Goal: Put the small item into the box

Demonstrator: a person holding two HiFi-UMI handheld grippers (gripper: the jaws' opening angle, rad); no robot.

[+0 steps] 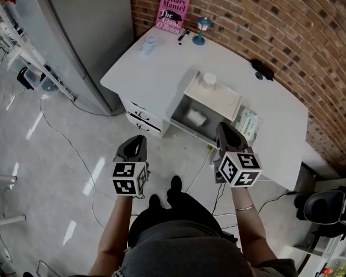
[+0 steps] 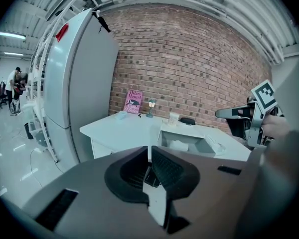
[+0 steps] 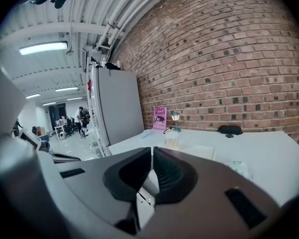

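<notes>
Where we stand: near side of the tabletop (image 1: pixel 161 74).
Left tool (image 1: pixel 139 138): closed, empty, over the floor (image 1: pixel 57 154).
Right tool (image 1: pixel 224 127): closed, empty, near the box.
Box (image 1: pixel 183 107): open, white item (image 1: pixel 196 118) inside.

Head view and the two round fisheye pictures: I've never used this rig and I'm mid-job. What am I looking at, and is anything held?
There is no robot. A person stands at a white desk with a hand-held claw in each hand. The head view looks down from the person's head: left claw at left, right claw at right. Each round picture comes from a camera riding on one claw, looking along its jaws. Both claws are shut and hold nothing. On the desk stands an open box with a small white item inside, a cup on top of it and a pack of wipes beside it. By the brick wall: a pink book, a little lamp, a black case.
</notes>
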